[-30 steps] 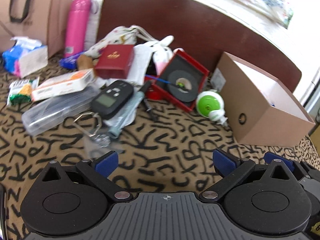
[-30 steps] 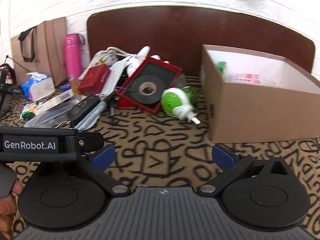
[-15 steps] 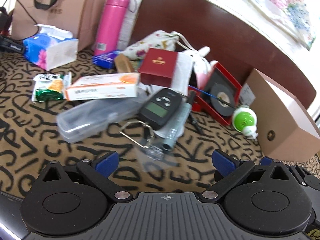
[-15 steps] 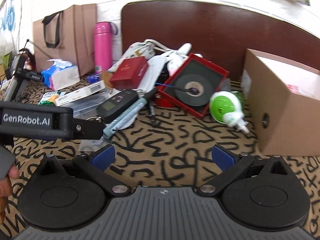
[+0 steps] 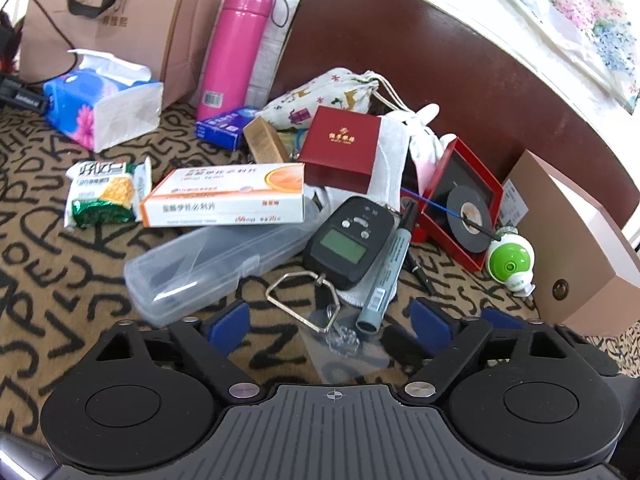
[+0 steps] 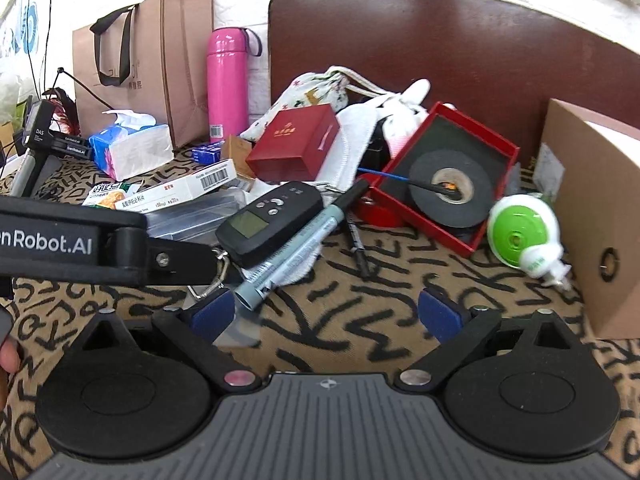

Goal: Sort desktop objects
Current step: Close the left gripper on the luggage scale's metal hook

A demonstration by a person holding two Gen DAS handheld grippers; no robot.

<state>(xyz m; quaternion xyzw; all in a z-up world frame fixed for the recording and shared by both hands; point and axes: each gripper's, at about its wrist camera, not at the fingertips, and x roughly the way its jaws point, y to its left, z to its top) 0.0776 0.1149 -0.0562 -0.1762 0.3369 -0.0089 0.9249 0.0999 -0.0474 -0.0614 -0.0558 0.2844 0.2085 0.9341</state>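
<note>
Both grippers' fingers are spread and empty: left gripper point(image 5: 329, 319), right gripper point(image 6: 326, 311). Near the left one lies the marker point(image 5: 385, 273), beside the scale point(image 5: 347, 241). It looks light, stiff and apt to roll; grip mid-barrel, across it.

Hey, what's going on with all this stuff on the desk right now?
A person is sorting desk clutter with two handheld grippers. Both the left gripper and the right gripper are open and hold nothing. The left one points at the black digital scale and grey marker lying in the pile. The cardboard box stands at the right, beside the green and white gadget.
</note>
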